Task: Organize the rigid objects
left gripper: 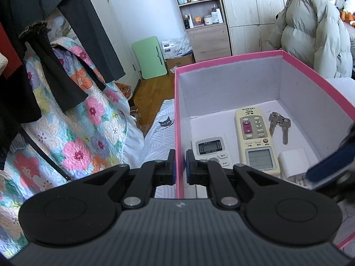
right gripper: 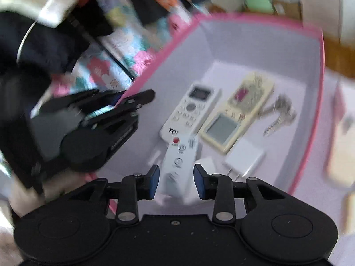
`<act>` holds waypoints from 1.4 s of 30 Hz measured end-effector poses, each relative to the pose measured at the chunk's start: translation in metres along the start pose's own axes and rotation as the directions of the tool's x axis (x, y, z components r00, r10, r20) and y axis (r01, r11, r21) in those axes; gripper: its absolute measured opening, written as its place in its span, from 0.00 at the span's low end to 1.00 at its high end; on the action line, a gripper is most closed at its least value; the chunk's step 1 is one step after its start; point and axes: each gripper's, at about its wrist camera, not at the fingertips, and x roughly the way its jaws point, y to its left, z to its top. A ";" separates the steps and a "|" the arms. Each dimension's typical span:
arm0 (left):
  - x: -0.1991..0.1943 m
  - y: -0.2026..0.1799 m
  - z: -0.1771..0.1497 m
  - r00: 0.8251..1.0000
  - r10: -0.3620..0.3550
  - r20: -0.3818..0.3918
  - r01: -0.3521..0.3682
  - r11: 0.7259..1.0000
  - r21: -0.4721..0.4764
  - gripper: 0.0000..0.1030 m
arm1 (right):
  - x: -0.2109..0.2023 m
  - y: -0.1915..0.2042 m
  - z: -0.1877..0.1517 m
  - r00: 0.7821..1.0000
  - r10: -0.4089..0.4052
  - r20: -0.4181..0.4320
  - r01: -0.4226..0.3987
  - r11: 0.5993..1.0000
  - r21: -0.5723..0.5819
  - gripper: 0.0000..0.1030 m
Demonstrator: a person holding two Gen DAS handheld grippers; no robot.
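A pink box point(left gripper: 230, 61) with a white inside holds a white remote point(left gripper: 210, 149), a cream remote point(left gripper: 255, 137), keys point(left gripper: 279, 125) and a white charger point(left gripper: 292, 159). My left gripper point(left gripper: 180, 168) is shut on the box's left wall point(left gripper: 178, 133). In the right wrist view, my right gripper point(right gripper: 176, 181) is open over the box point(right gripper: 319, 71), its fingers on either side of a slim white remote point(right gripper: 179, 161) with a red button. The white remote point(right gripper: 190, 113), cream remote point(right gripper: 237, 110), keys point(right gripper: 279, 115) and charger point(right gripper: 241, 159) lie beyond it. This view is blurred.
A flowered quilt point(left gripper: 73, 119) and dark hanging clothes point(left gripper: 66, 33) are to the left. A shelf unit point(left gripper: 199, 11), a green board point(left gripper: 149, 56) and a puffy coat point(left gripper: 315, 33) stand behind the box. The box rests on a striped bedsheet point(left gripper: 159, 137).
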 end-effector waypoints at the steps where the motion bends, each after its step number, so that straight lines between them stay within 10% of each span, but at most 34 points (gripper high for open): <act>1: 0.000 0.000 0.000 1.000 -0.003 -0.003 0.003 1.000 -0.005 0.07 | -0.011 -0.002 -0.001 1.000 0.000 0.025 0.000 1.000 0.003 0.39; 8: 0.000 0.000 0.001 1.000 -0.001 -0.006 0.001 1.000 -0.006 0.07 | -0.091 -0.054 -0.027 0.983 -0.010 0.183 -0.023 0.983 0.179 0.41; 14: 0.000 0.001 0.001 1.000 -0.003 -0.007 0.003 1.000 -0.007 0.07 | -0.122 -0.122 -0.065 0.973 -0.180 0.146 0.110 0.913 0.393 0.49; 18: 0.000 0.003 0.001 1.000 -0.005 0.000 0.005 1.000 -0.024 0.07 | -0.114 -0.158 -0.087 0.932 -0.356 0.062 0.286 0.832 0.476 0.50; 27: 0.000 0.004 0.002 1.000 -0.005 -0.011 0.005 1.000 -0.010 0.07 | -0.094 -0.222 -0.111 0.911 -0.406 0.067 0.236 0.648 0.724 0.68; 42: -0.001 0.004 0.003 1.000 -0.005 -0.003 0.005 1.000 -0.012 0.07 | -0.053 -0.218 -0.059 0.814 -0.580 -0.015 0.507 0.699 0.505 0.71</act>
